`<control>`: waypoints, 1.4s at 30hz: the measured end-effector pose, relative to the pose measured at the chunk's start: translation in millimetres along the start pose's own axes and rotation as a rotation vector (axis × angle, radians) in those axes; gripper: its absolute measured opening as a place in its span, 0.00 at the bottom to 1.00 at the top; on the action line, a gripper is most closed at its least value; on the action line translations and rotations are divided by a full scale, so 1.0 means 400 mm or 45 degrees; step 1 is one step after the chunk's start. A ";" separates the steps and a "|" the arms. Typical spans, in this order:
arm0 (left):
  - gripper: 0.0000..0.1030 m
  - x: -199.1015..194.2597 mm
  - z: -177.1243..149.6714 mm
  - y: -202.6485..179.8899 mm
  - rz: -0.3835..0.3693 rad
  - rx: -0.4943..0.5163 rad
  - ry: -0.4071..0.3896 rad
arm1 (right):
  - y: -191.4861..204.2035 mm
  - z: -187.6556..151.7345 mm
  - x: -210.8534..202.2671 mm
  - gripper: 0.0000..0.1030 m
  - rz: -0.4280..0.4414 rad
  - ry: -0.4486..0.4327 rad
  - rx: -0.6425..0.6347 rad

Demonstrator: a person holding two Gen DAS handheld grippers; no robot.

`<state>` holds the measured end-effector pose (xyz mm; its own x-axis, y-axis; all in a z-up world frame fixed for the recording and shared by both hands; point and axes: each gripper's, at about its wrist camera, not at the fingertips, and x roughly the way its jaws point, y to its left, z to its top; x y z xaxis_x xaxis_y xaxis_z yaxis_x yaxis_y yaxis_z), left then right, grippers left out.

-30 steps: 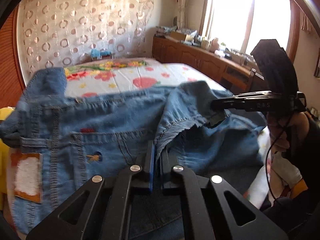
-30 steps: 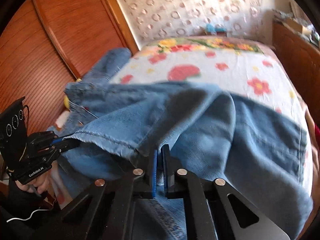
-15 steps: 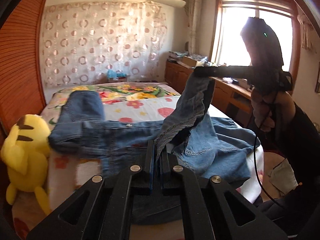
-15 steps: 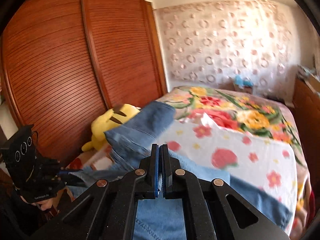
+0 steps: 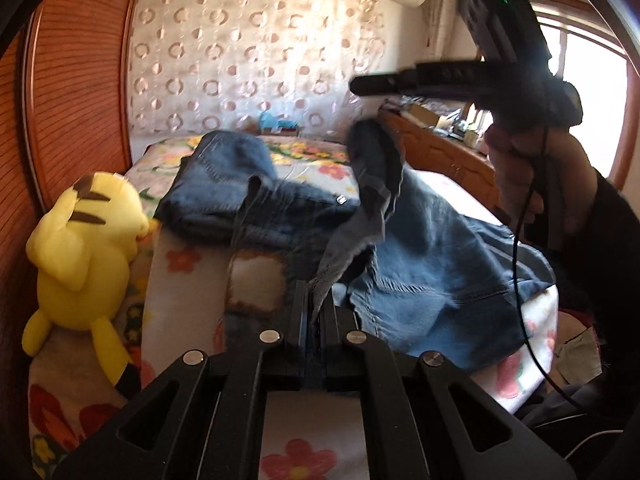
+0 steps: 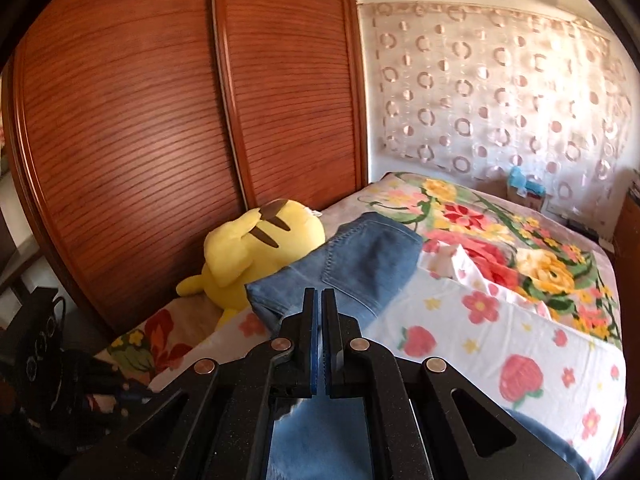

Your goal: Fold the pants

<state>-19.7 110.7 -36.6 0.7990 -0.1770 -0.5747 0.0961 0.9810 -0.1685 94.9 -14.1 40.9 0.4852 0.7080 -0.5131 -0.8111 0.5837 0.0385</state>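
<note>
Blue jeans lie crumpled across the floral bed, one leg stretched toward the headboard. My left gripper is shut on a denim edge that rises from the jaws. My right gripper, seen in the left wrist view, is held high above the jeans with nothing hanging from it; a raised fold of denim stands just below it. In the right wrist view the right gripper has its jaws together with no cloth seen between them, and the jeans leg lies beyond.
A yellow plush toy sits at the bed's left edge beside the wooden wardrobe doors; it also shows in the right wrist view. A wooden dresser runs along the right under the window. A patterned curtain hangs behind the bed.
The right gripper rose higher and the denim it was lifting has dropped away from it. The left gripper pulled back, still pinching the denim edge. The jeans settled lower on the bed.
</note>
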 end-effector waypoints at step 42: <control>0.07 0.030 -0.016 -0.005 -0.005 0.015 0.107 | -0.228 -0.377 -0.191 0.34 -0.383 0.229 0.306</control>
<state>-13.9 106.1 -48.2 0.7459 -0.1863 -0.6395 0.1067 0.9811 -0.1614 82.6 -181.4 -52.8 0.6066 0.4238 -0.6726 -0.5322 0.8450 0.0523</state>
